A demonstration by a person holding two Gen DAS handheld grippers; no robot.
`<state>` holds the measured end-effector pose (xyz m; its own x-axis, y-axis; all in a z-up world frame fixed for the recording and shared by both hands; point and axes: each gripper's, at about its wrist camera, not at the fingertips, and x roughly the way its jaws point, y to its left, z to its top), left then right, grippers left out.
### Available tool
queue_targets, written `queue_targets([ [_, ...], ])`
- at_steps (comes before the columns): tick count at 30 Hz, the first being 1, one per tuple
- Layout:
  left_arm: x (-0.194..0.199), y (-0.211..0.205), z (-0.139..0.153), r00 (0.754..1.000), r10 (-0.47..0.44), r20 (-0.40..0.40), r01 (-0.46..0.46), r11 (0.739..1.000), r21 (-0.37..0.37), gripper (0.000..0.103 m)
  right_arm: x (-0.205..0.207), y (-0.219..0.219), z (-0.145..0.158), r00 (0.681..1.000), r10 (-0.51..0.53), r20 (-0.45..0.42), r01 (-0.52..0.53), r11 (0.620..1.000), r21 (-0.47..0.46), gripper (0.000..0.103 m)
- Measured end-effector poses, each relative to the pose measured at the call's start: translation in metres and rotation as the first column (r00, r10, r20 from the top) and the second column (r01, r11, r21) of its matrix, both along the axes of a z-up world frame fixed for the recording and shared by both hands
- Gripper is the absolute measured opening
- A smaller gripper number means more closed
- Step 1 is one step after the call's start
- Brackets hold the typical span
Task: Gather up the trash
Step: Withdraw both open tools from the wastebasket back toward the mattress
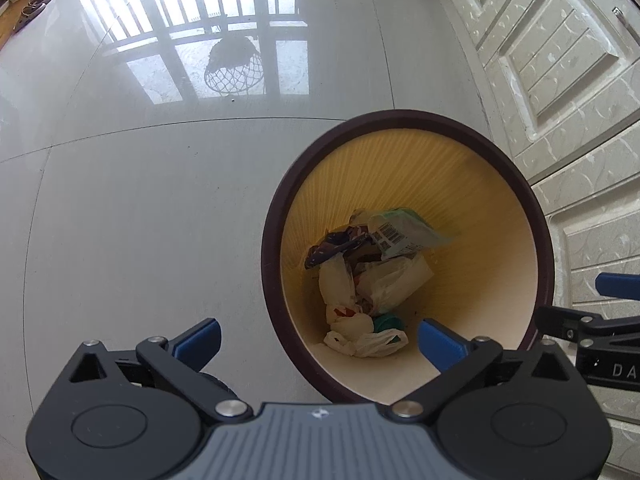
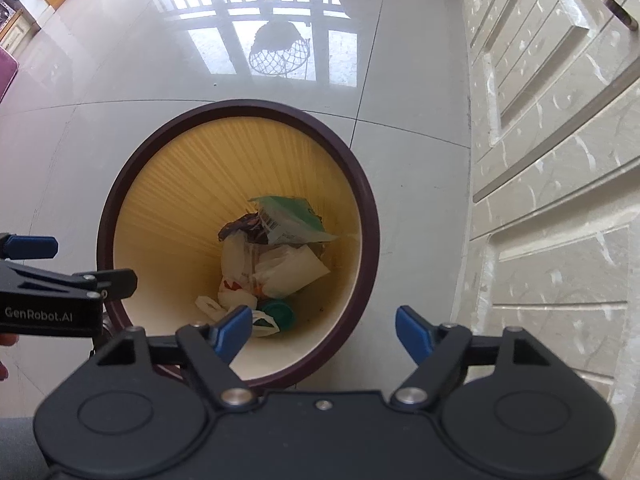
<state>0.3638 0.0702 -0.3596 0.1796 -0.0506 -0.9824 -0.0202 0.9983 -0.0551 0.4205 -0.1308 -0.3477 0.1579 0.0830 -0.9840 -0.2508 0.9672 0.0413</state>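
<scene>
A: What's in the bin?
B: Trash at the bottom: white plastic bags, a green wrapper, a green lid.
A: And the 2 grippers?
B: Left gripper and right gripper both wide, holding nothing, above the rim.

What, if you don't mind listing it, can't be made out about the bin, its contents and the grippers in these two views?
- Bin outer wall and base: hidden in both views, seen from above.
- Lowest trash: buried under white bags; green lid partly covered.
- Green packet print: too small.
- Bin's near rim: behind left gripper in left view, right gripper in right.
- Both gripper bodies: cut off at the bottom edge.
</scene>
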Motion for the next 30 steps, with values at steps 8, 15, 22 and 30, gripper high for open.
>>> queue_targets([
  [8, -0.007, 0.004, 0.001, 1.000, -0.011, 0.000, 0.011, 1.000, 0.012, 0.103, -0.003, -0.006, 0.005, 0.999, -0.006, 0.035, 0.007, 1.000, -0.017, 0.098],
  [15, -0.014, 0.004, 0.008, 0.999, -0.028, 0.018, 0.027, 0.999, 0.030, 0.103, -0.009, -0.013, 0.012, 0.998, -0.032, 0.052, 0.032, 0.999, -0.003, 0.103],
  [22, -0.027, 0.003, 0.019, 0.999, -0.037, 0.039, 0.035, 0.999, 0.040, 0.103, -0.019, -0.017, 0.020, 0.997, -0.041, 0.071, 0.043, 0.999, -0.029, 0.103],
  [30, -0.046, 0.013, 0.046, 0.996, 0.009, 0.086, -0.013, 0.999, 0.038, 0.103, -0.032, -0.015, 0.048, 0.990, -0.036, 0.134, 0.039, 0.999, -0.020, 0.103],
])
